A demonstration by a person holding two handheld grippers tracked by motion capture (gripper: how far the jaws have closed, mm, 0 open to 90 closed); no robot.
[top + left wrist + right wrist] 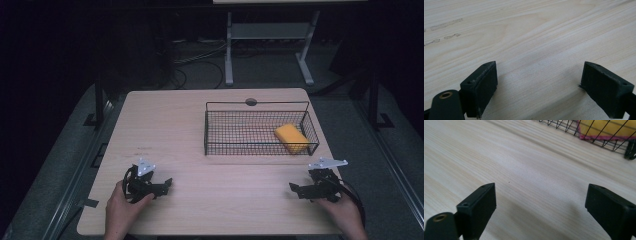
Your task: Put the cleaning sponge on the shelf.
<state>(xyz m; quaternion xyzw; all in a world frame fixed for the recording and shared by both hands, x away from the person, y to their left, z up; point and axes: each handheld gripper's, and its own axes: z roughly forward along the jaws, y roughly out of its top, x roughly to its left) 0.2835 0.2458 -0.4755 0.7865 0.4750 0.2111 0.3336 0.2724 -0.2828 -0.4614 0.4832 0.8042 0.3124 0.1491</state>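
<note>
Partly masked by the wire basket (pixel 260 131), yellow sponge (pixel 291 138), cut off in the right gripper view. Left gripper (pixel 167 184) and right gripper (pixel 294 189) low over the worktop (pixel 200 165), jaws spread wide, nothing between.

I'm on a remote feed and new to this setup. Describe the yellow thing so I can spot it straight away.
Find the black wire basket on the far right part of the wooden table. The yellow sponge lies inside it, at its right end, near the front corner. It is the one brightly coloured thing here; the right gripper view shows a pink layer along its lower edge.
</note>
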